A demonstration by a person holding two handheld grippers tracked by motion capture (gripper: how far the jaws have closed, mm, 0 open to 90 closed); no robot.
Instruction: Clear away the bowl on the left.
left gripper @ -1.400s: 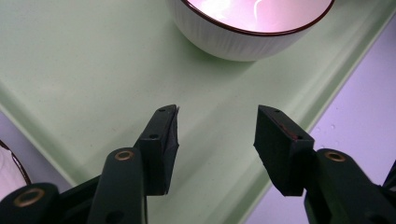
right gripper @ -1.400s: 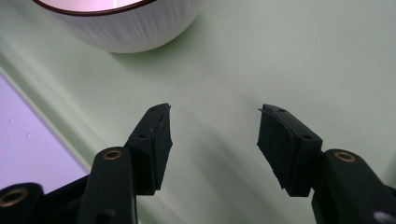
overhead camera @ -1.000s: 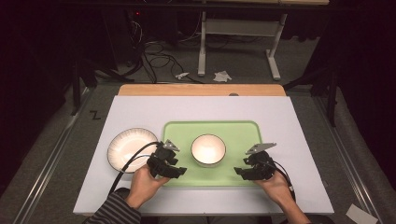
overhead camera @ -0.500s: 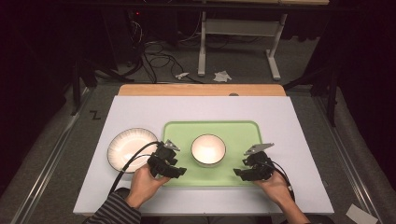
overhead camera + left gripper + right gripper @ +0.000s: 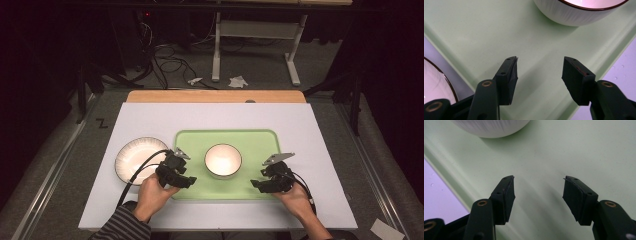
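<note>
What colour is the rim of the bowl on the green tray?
The bowl has a dark brown rim on a white ribbed body; the left gripper view shows it best.

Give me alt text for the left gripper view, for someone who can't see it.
The left gripper hangs with its two black jaws open above a pale green tray, nothing between them. A white ribbed bowl with a dark rim sits on the tray at the top, and part of a white plate shows at the left edge.

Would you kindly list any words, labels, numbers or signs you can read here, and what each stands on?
"Z": a black mark on the grey floor left of the table.
No readable text on the tray, bowl, plate or grippers.
</note>
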